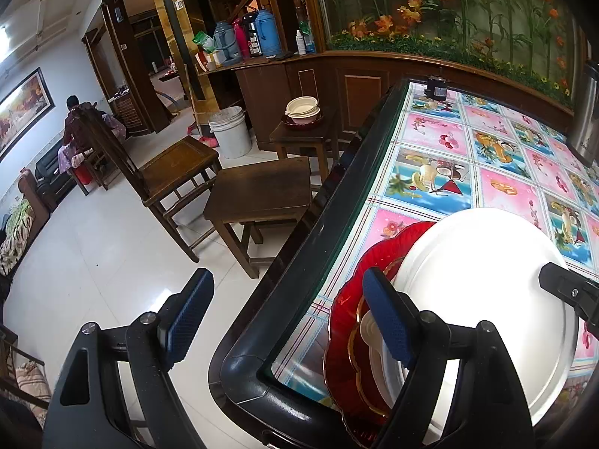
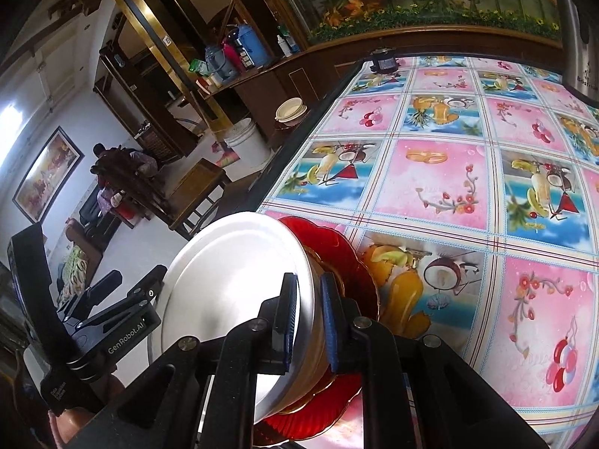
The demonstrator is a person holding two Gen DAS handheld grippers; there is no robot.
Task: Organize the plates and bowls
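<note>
A white bucket (image 1: 230, 133) stands near wooden chairs (image 1: 176, 172).

The table (image 2: 449, 172) lies bare across its middle. A steel flask (image 2: 578, 30) blocks the far right edge and a small black device (image 2: 382, 60) the far left corner. Stacked plates (image 2: 337, 258) fill the near left corner.

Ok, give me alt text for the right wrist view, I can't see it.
The right gripper, jaws nearly closed, pinches the rim of a white plate stacked on red scalloped plates near the corner of a table with a fruit-patterned cloth. The left gripper sits at lower left, off the table's edge.
</note>
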